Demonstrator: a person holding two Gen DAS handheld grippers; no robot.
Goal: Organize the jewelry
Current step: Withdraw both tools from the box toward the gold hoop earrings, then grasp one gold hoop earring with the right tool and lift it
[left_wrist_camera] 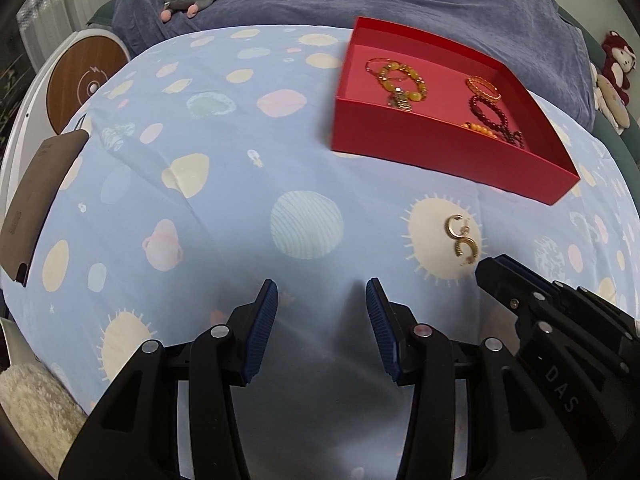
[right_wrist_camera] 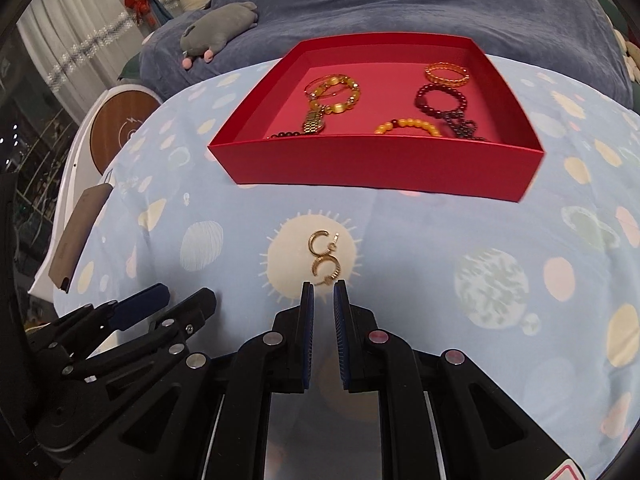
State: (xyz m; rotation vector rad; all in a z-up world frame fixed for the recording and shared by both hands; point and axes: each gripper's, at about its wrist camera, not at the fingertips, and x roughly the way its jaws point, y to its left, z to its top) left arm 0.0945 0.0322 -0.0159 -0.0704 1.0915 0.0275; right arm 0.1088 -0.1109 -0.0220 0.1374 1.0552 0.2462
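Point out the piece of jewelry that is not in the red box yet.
The pair of gold hoop earrings: they lie on the patterned sheet in front of the red box, just ahead of the right tool. All the bracelets are inside.

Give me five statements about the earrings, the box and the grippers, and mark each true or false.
1. The earrings lie in the red box. False: they lie on the sheet, in front of it.
2. The box holds bracelets. True.
3. The right gripper holds an earring. False: its narrow jaws are empty, just short of them.
4. The left gripper is empty. True.
5. The box has a lid on. False: it is open.
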